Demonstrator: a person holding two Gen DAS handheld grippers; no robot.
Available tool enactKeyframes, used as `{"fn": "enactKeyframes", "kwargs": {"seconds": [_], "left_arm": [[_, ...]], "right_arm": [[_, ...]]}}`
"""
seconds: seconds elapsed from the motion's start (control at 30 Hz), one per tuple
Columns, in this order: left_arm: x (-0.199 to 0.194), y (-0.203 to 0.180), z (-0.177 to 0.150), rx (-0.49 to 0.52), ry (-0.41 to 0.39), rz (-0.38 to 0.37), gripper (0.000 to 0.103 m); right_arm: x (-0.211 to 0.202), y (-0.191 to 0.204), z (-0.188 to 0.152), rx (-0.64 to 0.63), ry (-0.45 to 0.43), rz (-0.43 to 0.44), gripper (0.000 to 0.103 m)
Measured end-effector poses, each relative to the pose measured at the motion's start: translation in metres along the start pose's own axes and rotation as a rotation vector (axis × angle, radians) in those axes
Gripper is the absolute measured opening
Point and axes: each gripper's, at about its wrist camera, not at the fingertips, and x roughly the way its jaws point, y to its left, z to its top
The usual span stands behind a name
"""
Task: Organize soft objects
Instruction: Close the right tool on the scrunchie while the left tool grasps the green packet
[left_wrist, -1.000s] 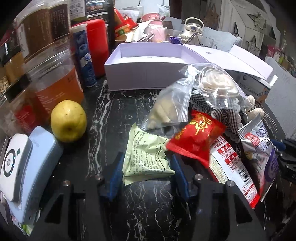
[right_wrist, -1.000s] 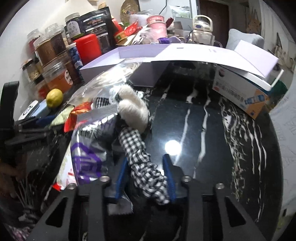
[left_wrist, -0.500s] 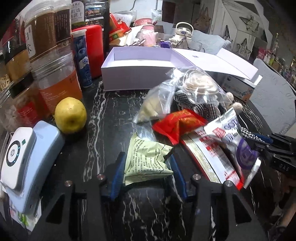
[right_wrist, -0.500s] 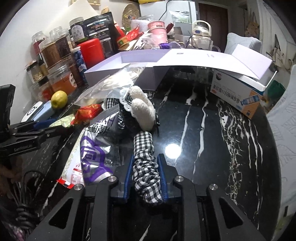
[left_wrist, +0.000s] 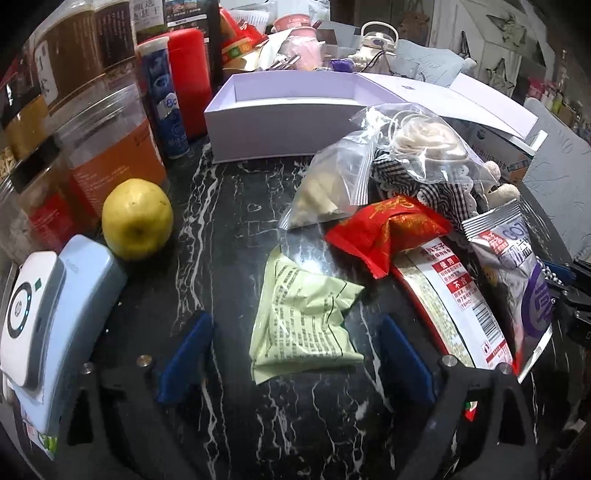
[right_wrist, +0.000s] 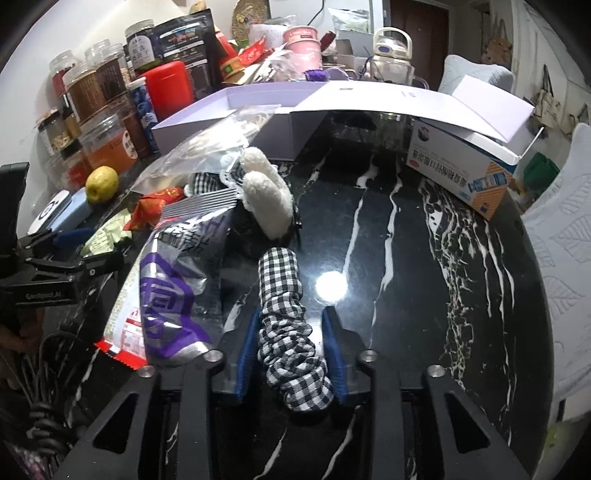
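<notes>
Checked plush limb (right_wrist: 284, 317): long axis away from camera, between right gripper (right_wrist: 293, 354) fingers, just loosened. Left gripper (left_wrist: 295, 347) fingers just spread wide, astride green packet (left_wrist: 303, 317) flat on tabletop (left_wrist: 229, 229).

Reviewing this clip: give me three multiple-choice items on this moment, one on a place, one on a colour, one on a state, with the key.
1. Where is the pale green packet?
A. inside the lilac box
B. on the dark marble tabletop between the left gripper's fingers
C. on top of the yellow fruit

2. What colour is the packet lying just beyond the green one?
A. red
B. blue
C. white

3. How does the left gripper stand?
A. shut on the green packet
B. shut on the checked fabric
C. open, pads clear of the packet

Key: 1 B, it lies flat on the tabletop, the lilac box far behind. 2 A, the red packet shows gold print. 3 C, a gap shows on both sides; the jaws have just been opening.
</notes>
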Motion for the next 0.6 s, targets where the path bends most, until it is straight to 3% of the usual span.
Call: {"fn": "enactKeyframes", "kwargs": {"seconds": [0.1, 0.17, 0.2, 0.33, 0.47, 0.57, 0.6], "left_arm": [[0.002, 0.000, 0.002, 0.007, -0.006, -0.004, 0.094], [-0.002, -0.002, 0.002, 0.012, -0.023, -0.005, 0.071], [-0.006, -0.004, 0.003, 0.028, -0.039, -0.012, 0.047], [-0.008, -0.018, 0.002, 0.117, -0.053, 0.030, 0.044], [-0.011, -0.014, -0.001, 0.076, -0.034, -0.024, 0.044], [-0.015, -0.009, -0.003, 0.039, -0.021, -0.086, 0.044], [-0.018, -0.008, -0.005, 0.026, -0.018, -0.107, 0.044]], "right_arm": [[0.000, 0.000, 0.000, 0.006, -0.004, -0.012, 0.038], [0.000, 0.001, -0.001, -0.003, -0.009, -0.021, 0.038], [0.001, 0.002, -0.001, -0.006, -0.010, -0.024, 0.038], [0.001, 0.002, 0.000, -0.005, -0.006, -0.024, 0.038], [0.001, -0.001, 0.000, 0.013, -0.009, -0.028, 0.037], [-0.001, -0.008, -0.003, 0.083, -0.040, -0.015, 0.024], [-0.002, -0.009, -0.004, 0.088, -0.049, -0.015, 0.024]]}}
